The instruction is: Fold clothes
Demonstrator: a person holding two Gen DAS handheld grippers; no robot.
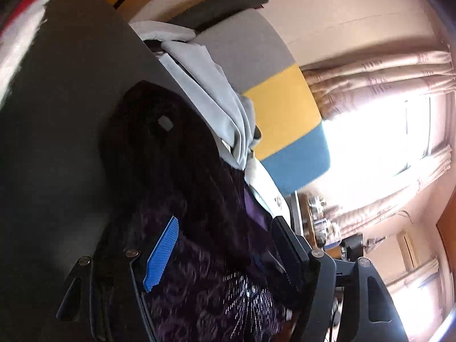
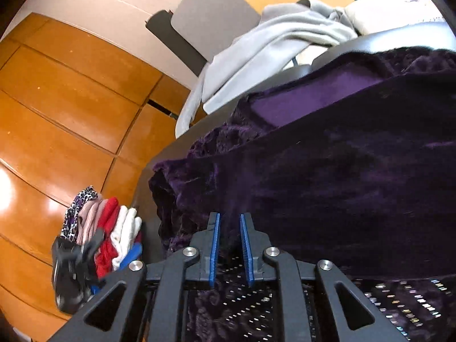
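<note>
Two tools: left (image 1: 225, 245) wide apart, right (image 2: 230, 245) pinching purple garment (image 2: 327, 176).

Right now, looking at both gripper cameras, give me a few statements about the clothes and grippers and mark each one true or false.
1. The right gripper is narrowed onto the purple velvet garment. True.
2. The left gripper is clamped shut. False: its jaws stand wide apart, with the garment between them.
3. A grey garment lies beyond the purple one. True.
4. The stack of folded clothes is all black. False: it shows red, white, pink and a leopard print.
</note>
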